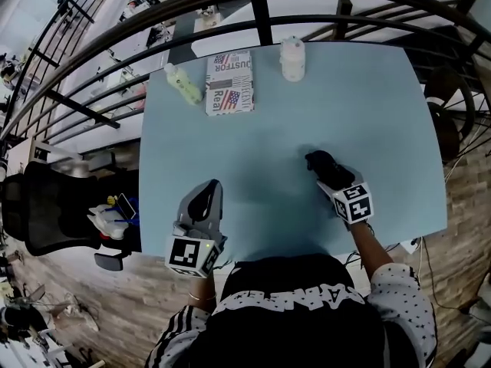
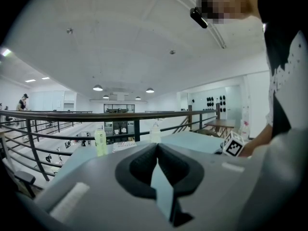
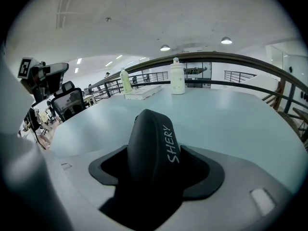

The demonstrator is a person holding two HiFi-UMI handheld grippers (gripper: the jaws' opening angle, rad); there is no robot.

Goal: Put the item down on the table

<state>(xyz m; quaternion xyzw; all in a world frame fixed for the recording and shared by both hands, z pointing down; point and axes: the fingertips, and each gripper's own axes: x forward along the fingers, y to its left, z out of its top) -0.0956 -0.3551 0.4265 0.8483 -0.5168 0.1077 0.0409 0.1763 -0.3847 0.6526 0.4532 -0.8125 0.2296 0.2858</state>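
Tongs first: the right tongs [image 1: 328, 173] are clamped on a black rounded item [image 3: 151, 148], which fills the gap between the dark pads and pokes out past their tips. White lettering along its side reads "SHERY". The item sits low over the near right part of the surface [image 1: 307, 113], with a soft shadow around it; whether it touches the top cannot be told. The left tongs [image 2: 157, 150] are closed, pad tips meeting with nothing between them, and hover at the near left edge, well apart from the right pair. Each pair carries a cube with black and white square markers at its rear.

The surface is a pale blue top with rounded corners, bare across its middle. Along its far edge stand a light green bottle [image 1: 182, 83], a flat printed box [image 1: 229, 81] just beside it, and a white bottle [image 1: 292, 58] further right. The box shows stars-and-stripes flags and large letters that cannot be read whole.

A dark metal railing [image 1: 253, 23] curves round behind the far edge, and beyond it a lower floor with desks shows. A black office chair [image 1: 46, 205] stands to the left on a wood-patterned floor [image 1: 100, 305]. The ceiling is white with round lamps [image 2: 97, 87], and a wooden table [image 2: 222, 124] stands far off to the right
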